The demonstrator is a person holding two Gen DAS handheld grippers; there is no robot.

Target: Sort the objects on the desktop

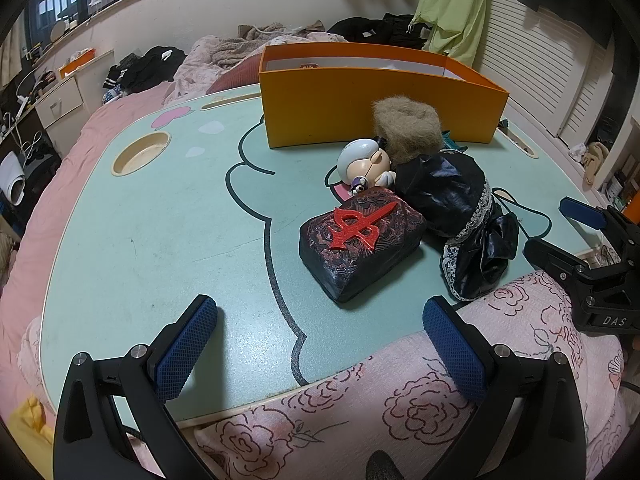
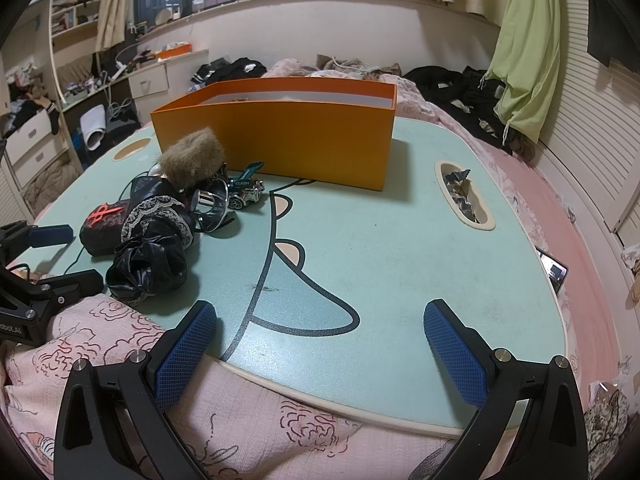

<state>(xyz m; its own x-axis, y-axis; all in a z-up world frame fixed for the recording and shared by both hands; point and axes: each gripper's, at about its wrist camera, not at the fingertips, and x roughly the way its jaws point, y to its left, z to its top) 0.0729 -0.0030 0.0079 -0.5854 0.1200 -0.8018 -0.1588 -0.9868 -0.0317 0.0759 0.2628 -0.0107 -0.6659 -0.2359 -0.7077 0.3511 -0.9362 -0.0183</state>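
An orange box (image 1: 372, 108) stands open at the back of the teal lap table (image 1: 160, 220); it also shows in the right wrist view (image 2: 280, 140). In front of it lie a dark block with a red emblem (image 1: 360, 244), a doll in a black dress (image 1: 460, 204) with a tuft of brown hair (image 1: 408, 128), and a small bald figurine (image 1: 364, 162). The right wrist view adds a toy car (image 2: 244, 190) and a magnifier-like lens (image 2: 212, 206). My left gripper (image 1: 320, 344) is open and empty before the block. My right gripper (image 2: 320, 348) is open and empty over the table's near edge.
A round cup recess (image 1: 140, 152) sits at the table's left. A slot with foil wrappers (image 2: 464, 196) sits at the right. A phone (image 2: 554, 270) lies beyond the right edge. A pink flowered quilt (image 1: 400, 400) covers the near side. Clothes pile up on the bed behind.
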